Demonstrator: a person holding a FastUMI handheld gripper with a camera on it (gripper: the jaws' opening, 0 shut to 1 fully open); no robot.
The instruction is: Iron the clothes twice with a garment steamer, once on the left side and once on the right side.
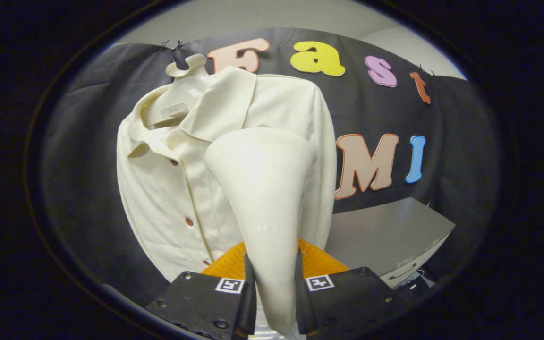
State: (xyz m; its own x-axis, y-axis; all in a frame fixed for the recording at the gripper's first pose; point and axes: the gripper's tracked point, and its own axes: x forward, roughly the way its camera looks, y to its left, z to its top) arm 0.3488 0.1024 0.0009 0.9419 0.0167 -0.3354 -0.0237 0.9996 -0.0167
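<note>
Jaws (272,288) come first, nearest of all: both fingers press against the narrow handle of the garment steamer (265,189), one on each side, so the grip is closed on it with only the handle's width between them. Just behind the fingers an orange part (317,262) of the steamer shows on either side of the handle. Ahead of the fingers the steamer widens into its broad, pale head, which rises up and away from the jaws.

Beyond the head hangs the shirt (168,189), cream with small brown buttons (189,221) down its placket, on a pale hanger (184,85) whose hook stands above the collar. The head lies over the half of the shirt that sits off to the right of the jaws' line, covering much of that panel. Whether the head's face touches the cloth or is held just short of it cannot be told, as the face points away. No steam is visible.

Off to the right beyond the jaws, past the shirt's edge, a grey tabletop (385,231) stands against the dark cloth wall (83,141).

As a judgement, a pass on this right-hand panel looks to be the step in hand. Nothing shows whether the other panel has been done, so at least part of the task remains.
</note>
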